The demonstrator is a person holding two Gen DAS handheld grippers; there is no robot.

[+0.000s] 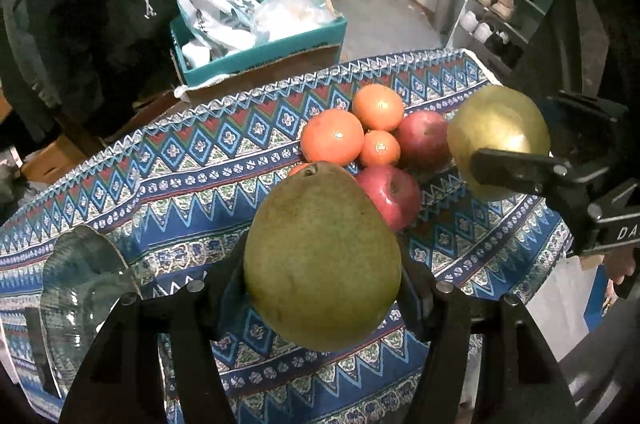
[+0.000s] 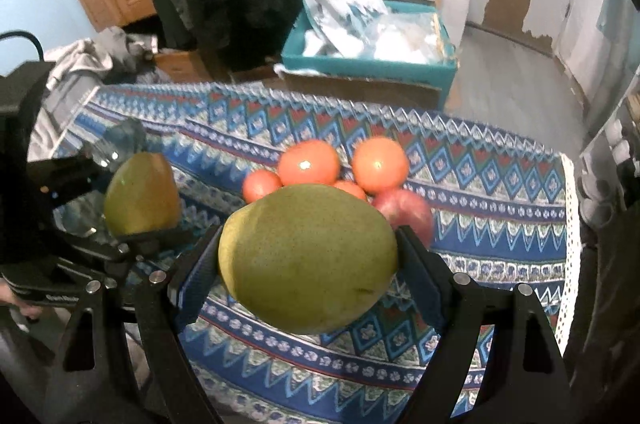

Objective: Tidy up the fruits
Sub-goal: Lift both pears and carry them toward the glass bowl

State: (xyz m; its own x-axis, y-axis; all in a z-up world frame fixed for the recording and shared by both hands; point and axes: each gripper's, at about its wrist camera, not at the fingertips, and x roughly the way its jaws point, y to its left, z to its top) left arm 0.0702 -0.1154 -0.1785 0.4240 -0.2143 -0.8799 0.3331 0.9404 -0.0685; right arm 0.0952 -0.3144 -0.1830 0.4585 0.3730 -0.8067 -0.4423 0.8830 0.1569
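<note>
While each claw (image 1: 322, 276) (image 2: 308, 256) grips 1 pear (image 1: 320, 260) (image 2: 308, 256), 4 oranges (image 1: 332, 140) and 2 apples (image 1: 390, 194) lie clustered.

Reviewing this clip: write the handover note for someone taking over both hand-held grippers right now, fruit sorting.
Left hand-held gripper: shut on a green pear, held above the table.
Right hand-held gripper: shut on a second pear, also held above the table.
On the patterned cloth: a cluster of oranges and two red apples, touching one another.
Glass dish sits at the cloth's left end; nothing visible in it.
Done: both pears picked up.
Left: place the pears; the oranges and apples are not yet sorted.
</note>
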